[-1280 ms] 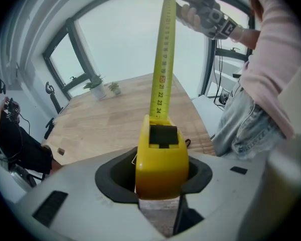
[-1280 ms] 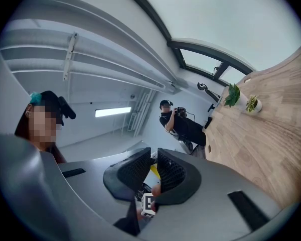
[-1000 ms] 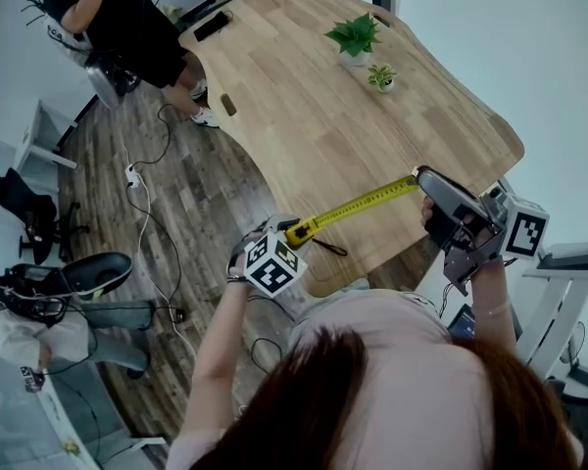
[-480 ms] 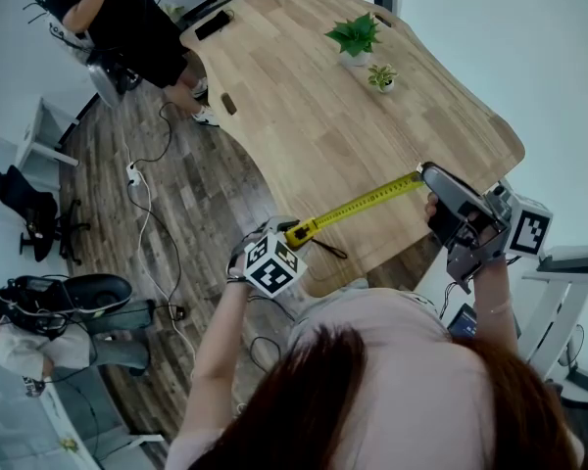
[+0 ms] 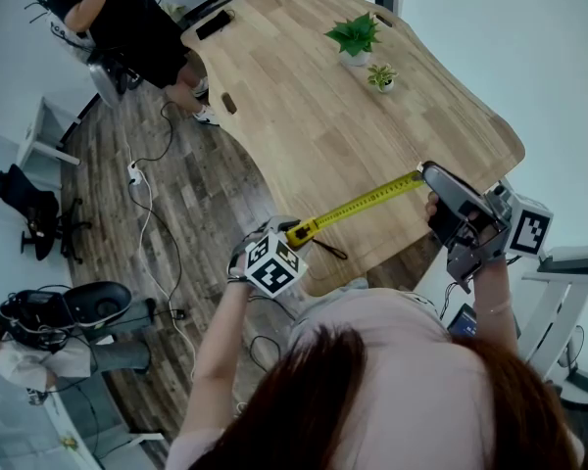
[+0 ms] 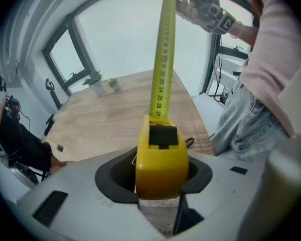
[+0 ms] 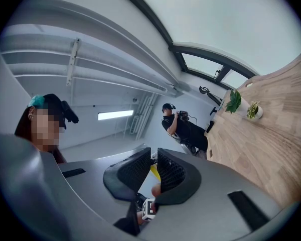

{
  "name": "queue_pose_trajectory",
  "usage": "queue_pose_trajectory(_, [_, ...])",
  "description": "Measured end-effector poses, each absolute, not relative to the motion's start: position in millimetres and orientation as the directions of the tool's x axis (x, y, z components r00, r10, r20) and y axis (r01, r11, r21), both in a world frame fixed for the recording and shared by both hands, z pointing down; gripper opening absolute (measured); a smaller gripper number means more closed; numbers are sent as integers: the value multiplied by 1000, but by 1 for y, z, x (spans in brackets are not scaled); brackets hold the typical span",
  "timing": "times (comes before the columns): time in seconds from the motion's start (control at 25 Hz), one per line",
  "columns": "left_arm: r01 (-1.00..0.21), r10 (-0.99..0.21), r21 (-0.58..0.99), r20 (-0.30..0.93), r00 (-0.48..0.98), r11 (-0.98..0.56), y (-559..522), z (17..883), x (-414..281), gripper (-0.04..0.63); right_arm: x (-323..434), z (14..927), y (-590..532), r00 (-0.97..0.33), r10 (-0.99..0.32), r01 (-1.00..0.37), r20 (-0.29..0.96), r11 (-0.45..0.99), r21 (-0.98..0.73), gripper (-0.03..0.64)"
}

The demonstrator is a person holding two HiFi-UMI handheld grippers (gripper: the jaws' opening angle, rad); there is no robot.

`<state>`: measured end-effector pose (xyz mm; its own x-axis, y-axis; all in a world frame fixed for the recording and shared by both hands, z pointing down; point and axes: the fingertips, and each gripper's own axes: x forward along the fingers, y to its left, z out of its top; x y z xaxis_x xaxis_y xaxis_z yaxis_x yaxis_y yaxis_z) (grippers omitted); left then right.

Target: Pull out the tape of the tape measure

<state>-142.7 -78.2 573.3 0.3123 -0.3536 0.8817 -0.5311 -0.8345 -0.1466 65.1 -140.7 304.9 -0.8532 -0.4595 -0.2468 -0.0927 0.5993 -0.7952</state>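
Clamping the tape measure (image 6: 162, 159), left gripper (image 5: 286, 235); right gripper (image 5: 423, 172) pinches tape (image 5: 358, 204) above wooden table (image 5: 314, 96)

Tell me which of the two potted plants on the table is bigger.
The bushy plant, deeper on the table; the small plant beside it, nearer the yellow tape, is much lower.

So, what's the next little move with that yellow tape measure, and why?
Probably draw the right gripper a bit further away from the left gripper, in line with the tape. The left one is clamped on the yellow case, the right one pinches the tape's end, and the tape runs straight between them, so more should slide out.
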Motion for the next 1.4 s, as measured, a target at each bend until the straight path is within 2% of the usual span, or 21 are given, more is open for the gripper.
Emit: queue_pose_trajectory(1.4, [-503,-372,-182,876,307,-845,-79,561,-122,170,49,328,-134,-879,-429,-69,-211,550,-832,35])
